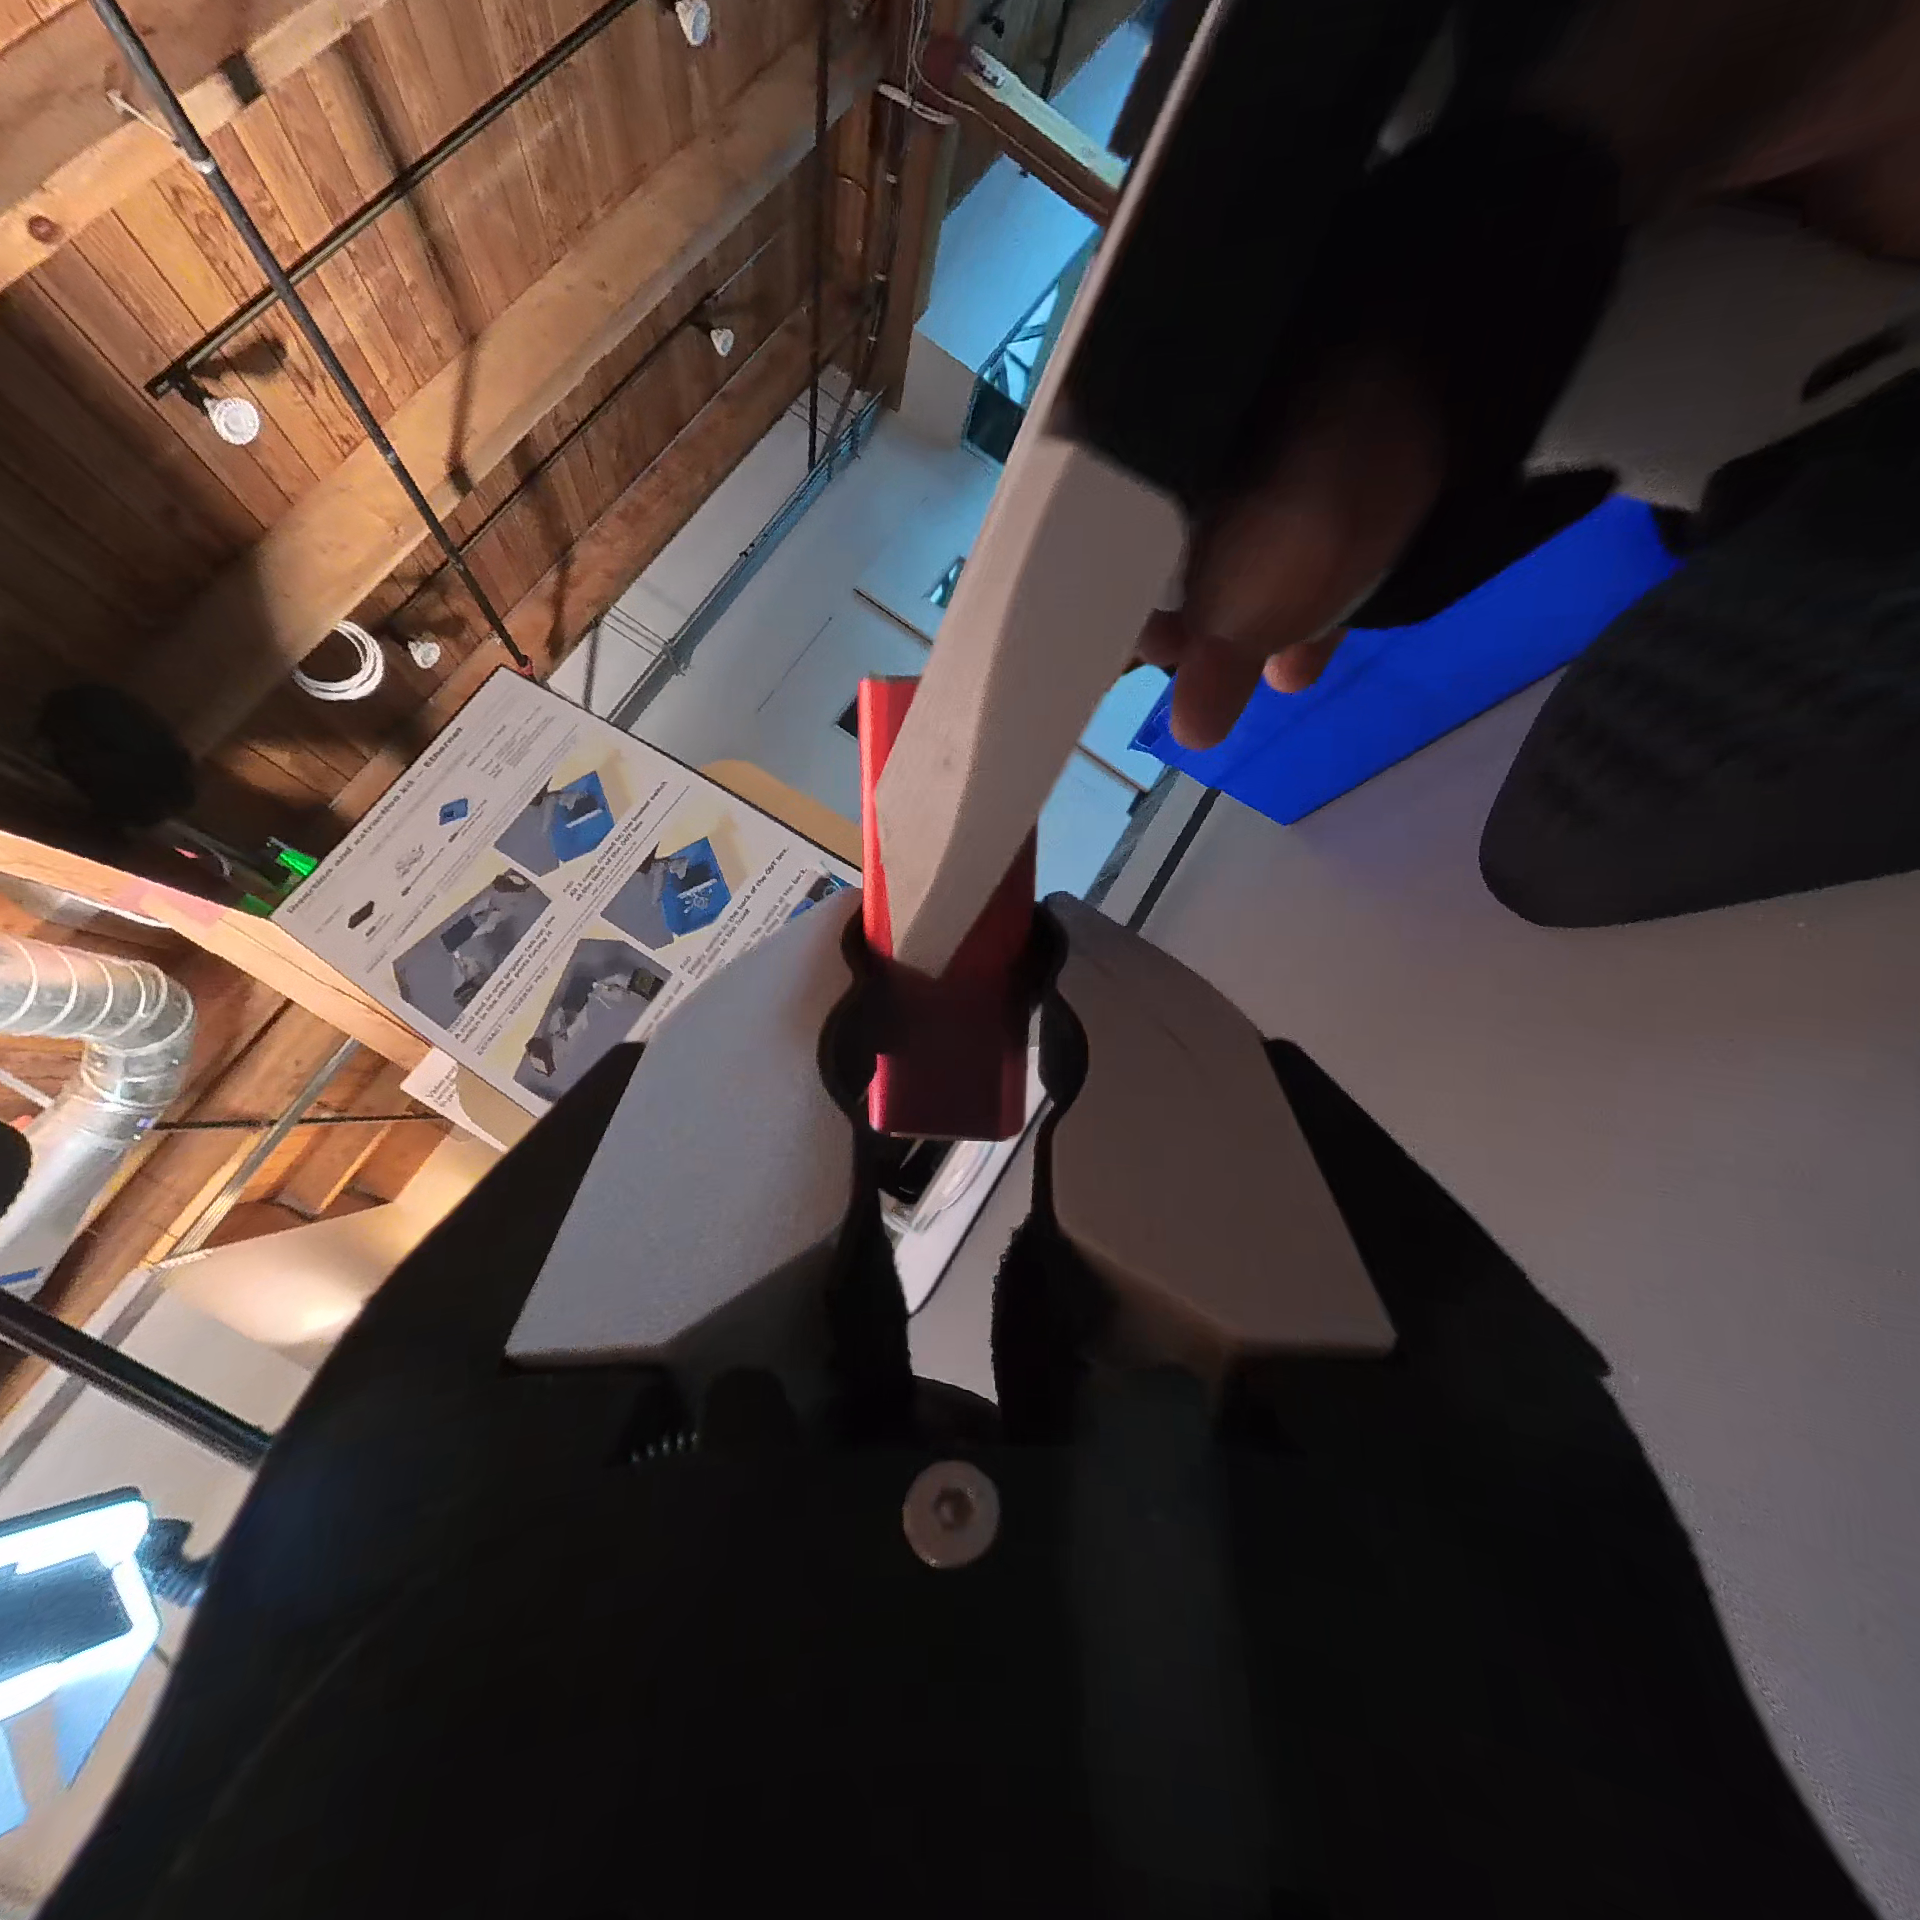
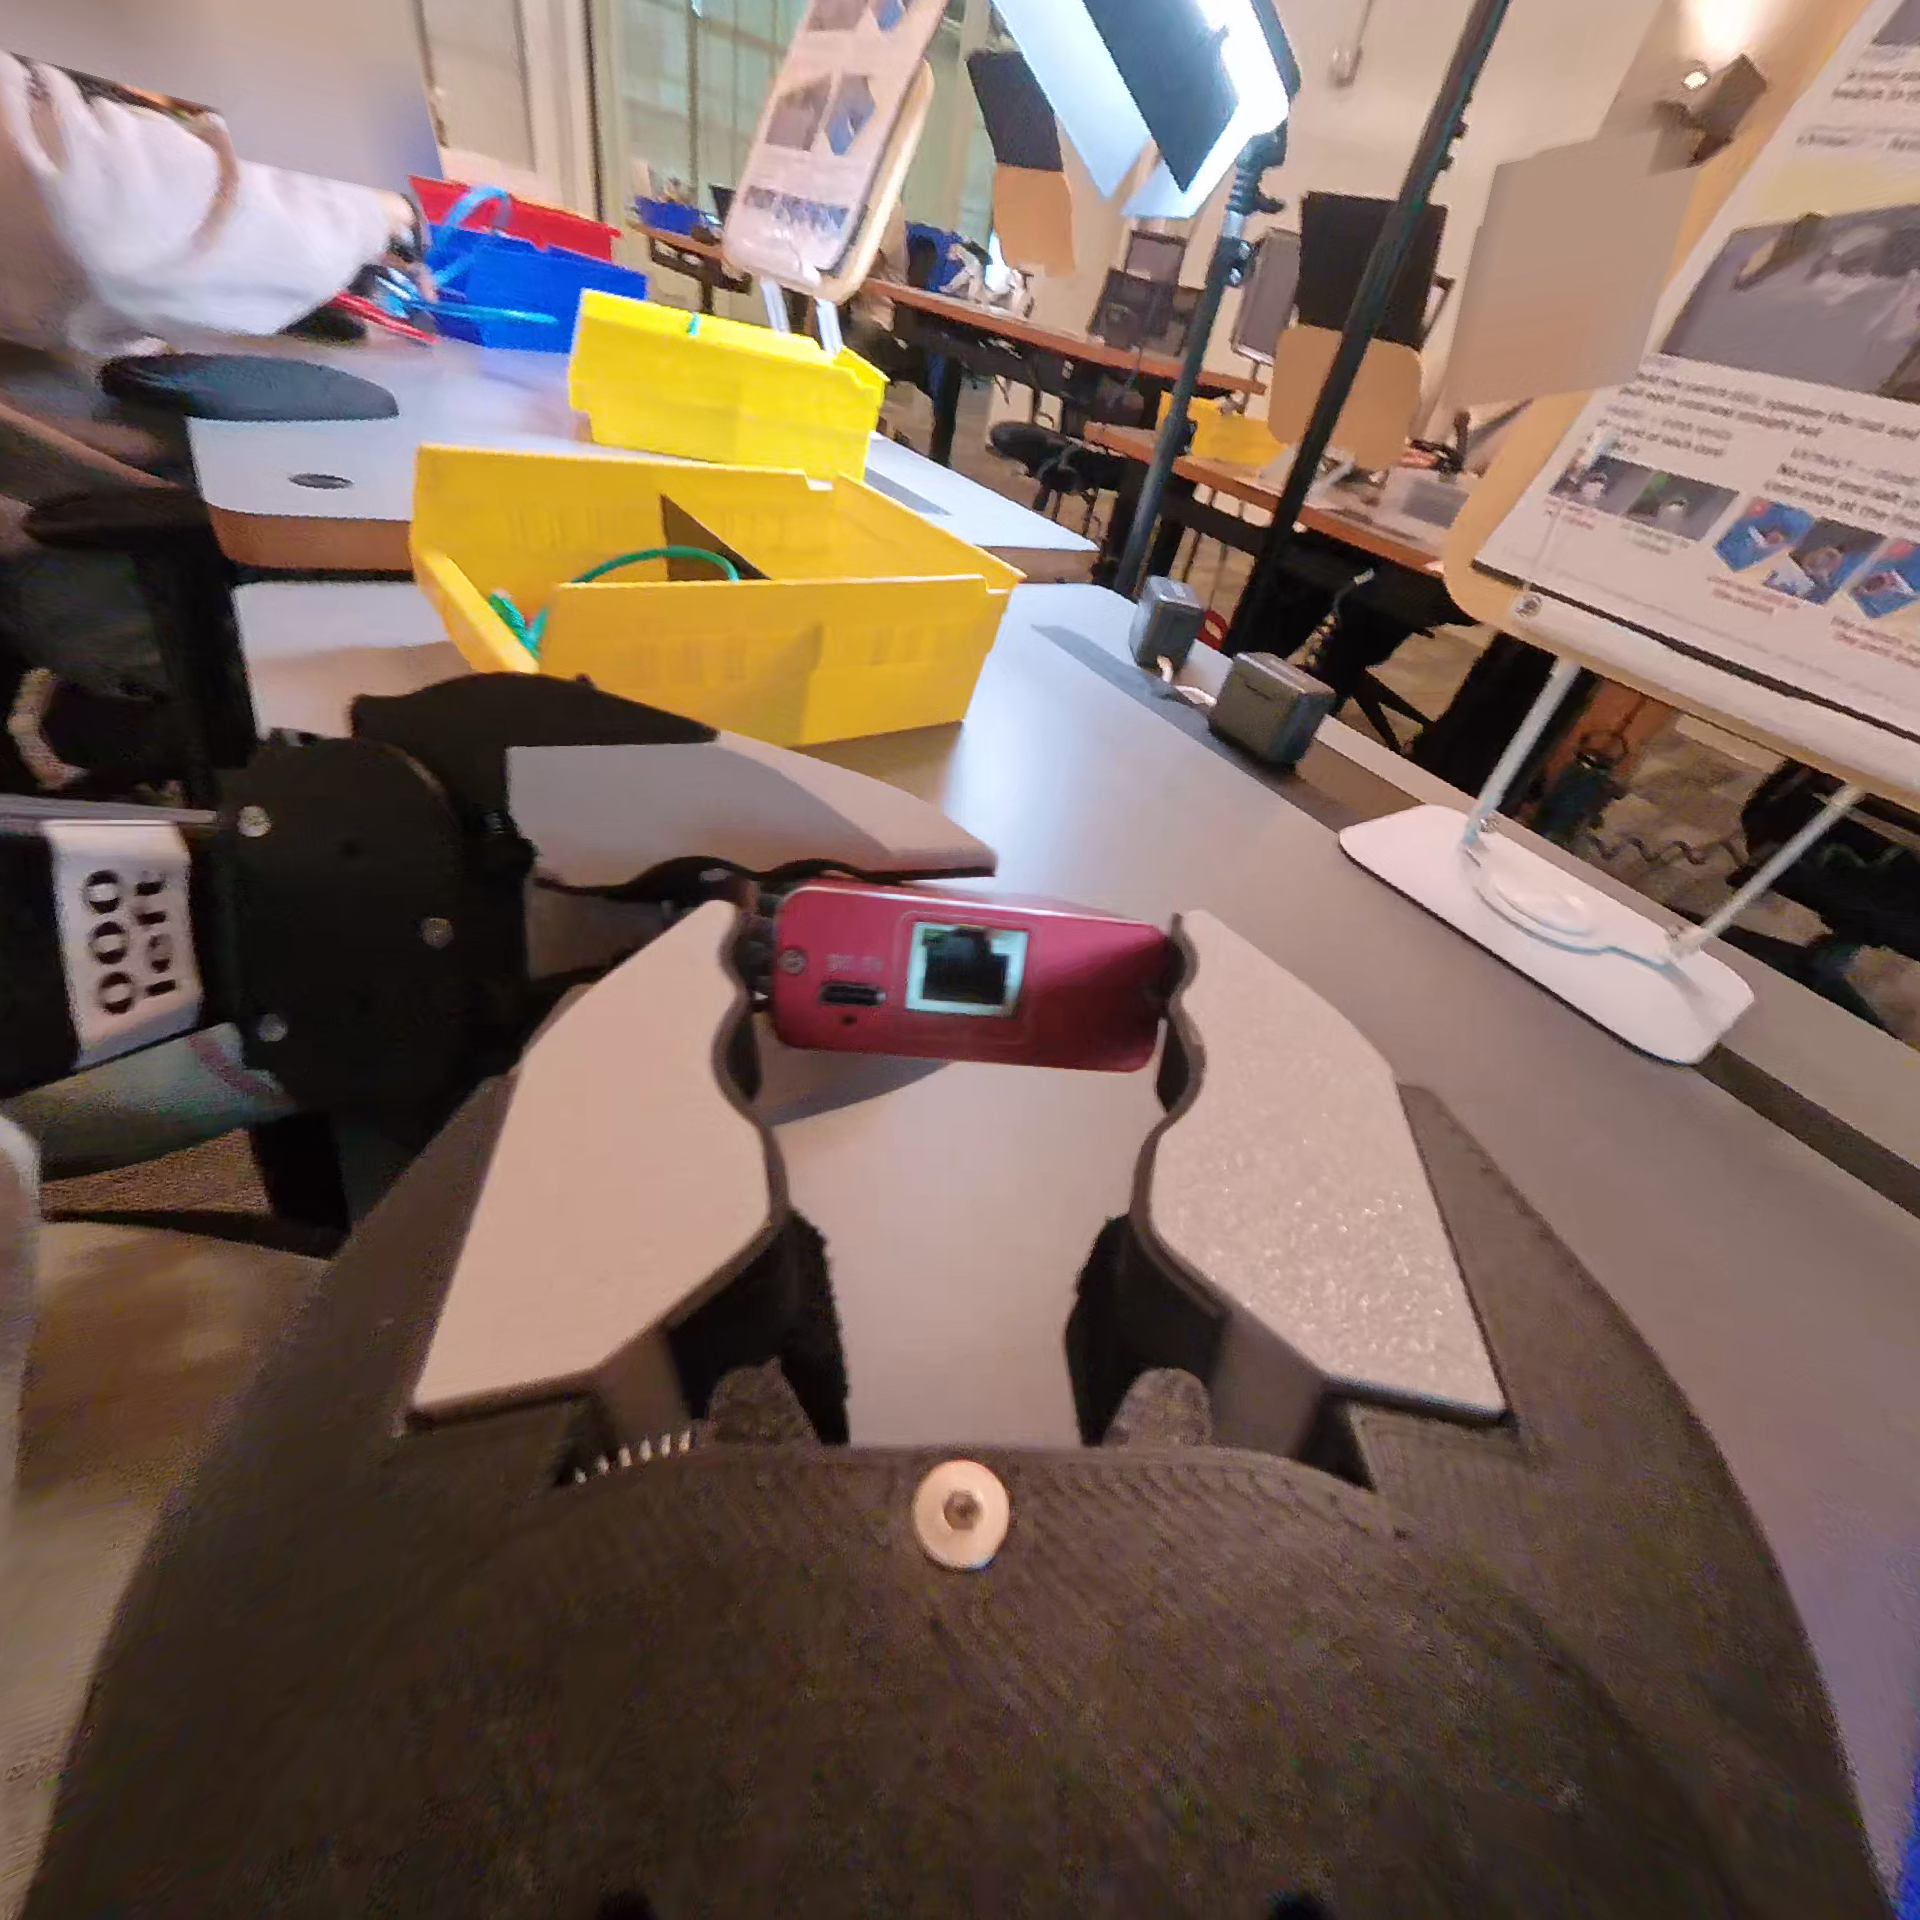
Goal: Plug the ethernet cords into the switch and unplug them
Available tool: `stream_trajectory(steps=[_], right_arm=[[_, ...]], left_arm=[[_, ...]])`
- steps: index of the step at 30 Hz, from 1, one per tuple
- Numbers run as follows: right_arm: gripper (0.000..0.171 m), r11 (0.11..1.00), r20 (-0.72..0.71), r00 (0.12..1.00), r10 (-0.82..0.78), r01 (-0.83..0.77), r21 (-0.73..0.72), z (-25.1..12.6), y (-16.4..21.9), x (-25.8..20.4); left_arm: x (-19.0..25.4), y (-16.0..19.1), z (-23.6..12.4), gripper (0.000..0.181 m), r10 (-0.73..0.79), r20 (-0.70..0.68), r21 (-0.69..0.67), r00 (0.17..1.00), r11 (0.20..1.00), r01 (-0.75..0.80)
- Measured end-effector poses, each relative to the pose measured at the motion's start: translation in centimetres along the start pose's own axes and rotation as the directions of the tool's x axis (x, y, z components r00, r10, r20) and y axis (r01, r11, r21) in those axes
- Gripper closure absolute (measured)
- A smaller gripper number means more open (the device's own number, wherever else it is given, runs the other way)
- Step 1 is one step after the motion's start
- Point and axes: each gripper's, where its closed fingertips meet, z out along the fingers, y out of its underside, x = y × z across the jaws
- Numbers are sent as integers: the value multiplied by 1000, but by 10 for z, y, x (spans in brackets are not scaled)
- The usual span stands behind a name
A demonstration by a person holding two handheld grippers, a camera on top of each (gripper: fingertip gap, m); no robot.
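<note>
The right gripper (image 2: 961, 982) brackets the red switch (image 2: 966, 977) with its jaws spread around both ends, while the left gripper (image 2: 727, 821) pinches it from the side, above the table's (image 2: 1143, 790) near edge. No cord is plugged yet; next, I judge, fetch the green cord (image 2: 644, 566) from the yellow bin (image 2: 769, 644) beyond.

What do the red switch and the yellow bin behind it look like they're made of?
Red switch: probably anodized metal, judging by its smooth satin sheen and crisp rounded edges, though painted plastic is possible. Yellow bin: moulded plastic, opaque and slightly glossy, with ribbed walls.
</note>
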Motion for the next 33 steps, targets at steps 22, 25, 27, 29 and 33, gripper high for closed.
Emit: stream_trajectory(steps=[22,25,27,29,33], right_arm=[[100,679,490,864,-112,427,-598,-40,121,-8],[99,604,551,830,-87,484,-633,-42,128,-5],[99,592,594,802,-65,510,-624,-42,128,-7],[99,597,628,776,-50,528,-604,-42,128,-8],[99,585,658,750,-72,566,-581,-46,129,-7]], left_arm=[[-6,21,-56,124,-645,-632,-243,430,692,680],[-6,20,-59,125,-626,-641,-237,444,712,661],[-6,21,-59,125,-624,-638,-241,452,719,651],[-6,23,-59,126,-622,-633,-246,461,726,642],[-5,25,-59,126,-625,-631,-256,460,727,637]])
